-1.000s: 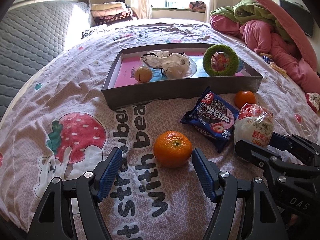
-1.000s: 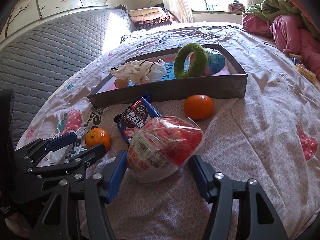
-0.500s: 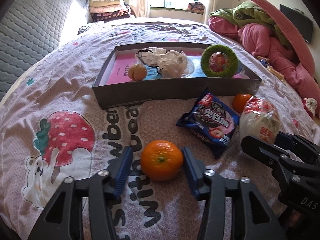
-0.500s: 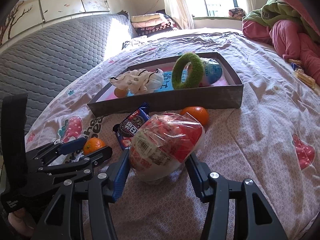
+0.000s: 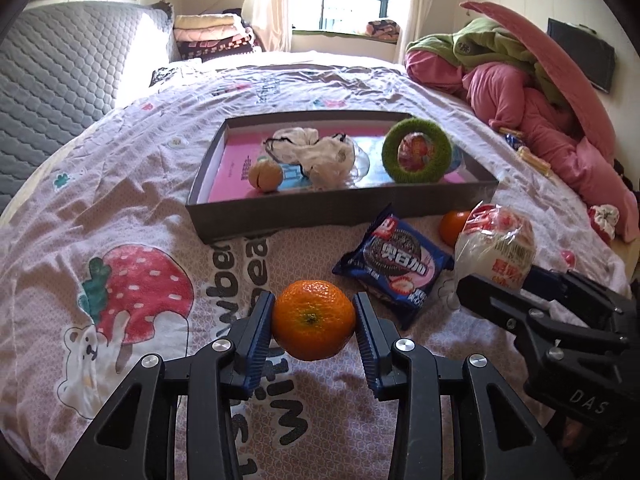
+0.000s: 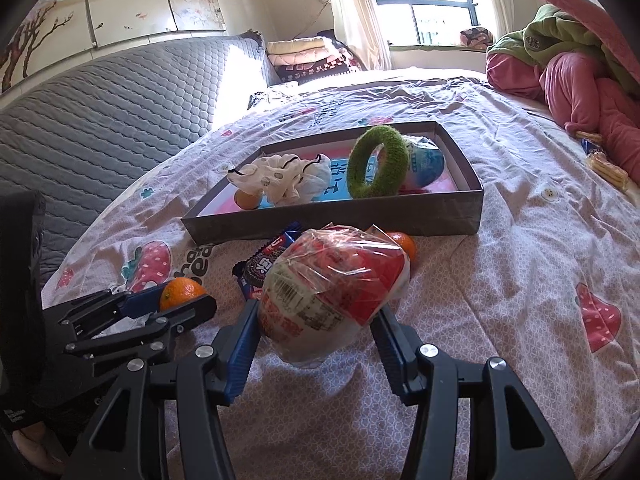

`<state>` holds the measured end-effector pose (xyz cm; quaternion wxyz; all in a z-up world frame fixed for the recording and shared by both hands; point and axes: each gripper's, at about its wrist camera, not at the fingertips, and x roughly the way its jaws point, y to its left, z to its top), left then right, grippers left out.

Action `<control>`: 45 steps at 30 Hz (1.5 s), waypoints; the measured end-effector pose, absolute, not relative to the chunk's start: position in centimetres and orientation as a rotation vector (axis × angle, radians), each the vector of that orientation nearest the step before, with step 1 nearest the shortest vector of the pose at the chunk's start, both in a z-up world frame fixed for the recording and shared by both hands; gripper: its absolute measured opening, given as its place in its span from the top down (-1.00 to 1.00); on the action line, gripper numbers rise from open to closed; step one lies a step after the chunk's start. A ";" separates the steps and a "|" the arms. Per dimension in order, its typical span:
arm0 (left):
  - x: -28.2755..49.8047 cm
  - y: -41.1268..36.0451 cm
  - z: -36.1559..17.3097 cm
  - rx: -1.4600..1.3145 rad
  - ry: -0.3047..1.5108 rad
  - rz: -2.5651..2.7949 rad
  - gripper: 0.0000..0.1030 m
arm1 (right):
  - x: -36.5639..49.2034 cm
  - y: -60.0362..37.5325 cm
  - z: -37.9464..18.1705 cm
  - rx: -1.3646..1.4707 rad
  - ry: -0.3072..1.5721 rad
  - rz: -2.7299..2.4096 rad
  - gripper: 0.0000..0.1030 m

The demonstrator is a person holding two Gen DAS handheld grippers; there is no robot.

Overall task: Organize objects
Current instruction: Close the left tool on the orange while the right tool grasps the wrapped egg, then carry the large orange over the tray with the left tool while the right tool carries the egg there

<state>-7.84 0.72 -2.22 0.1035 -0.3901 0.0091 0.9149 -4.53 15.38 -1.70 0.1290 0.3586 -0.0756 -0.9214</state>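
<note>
My left gripper [image 5: 314,326] is shut on an orange mandarin [image 5: 313,325] and holds it just above the bedspread; it also shows in the right wrist view [image 6: 182,293]. My right gripper [image 6: 316,322] is shut on a red-and-white wrapped bun packet [image 6: 334,288], lifted off the bed; the packet shows in the left wrist view [image 5: 496,246]. A blue cookie packet [image 5: 396,266] and a second mandarin [image 5: 454,226] lie in front of the grey tray [image 5: 340,210]. The tray holds a green ring [image 5: 416,156], a white cloth [image 5: 316,152] and a small round fruit [image 5: 264,176].
Pink and green bedding [image 5: 532,80] is piled at the right. A grey quilted headboard [image 6: 100,120] runs along the left. Folded blankets [image 5: 212,36] lie by the window. Small snacks [image 6: 604,164] lie at the bed's right edge.
My left gripper closed on the mandarin and lifted it slightly. My right gripper tightened on the bun packet and raised it off the bed.
</note>
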 end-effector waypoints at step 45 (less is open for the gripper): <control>-12.3 -0.3 2.4 -1.036 -0.094 2.794 0.21 | -6.9 15.0 4.1 0.750 0.043 -2.839 -0.07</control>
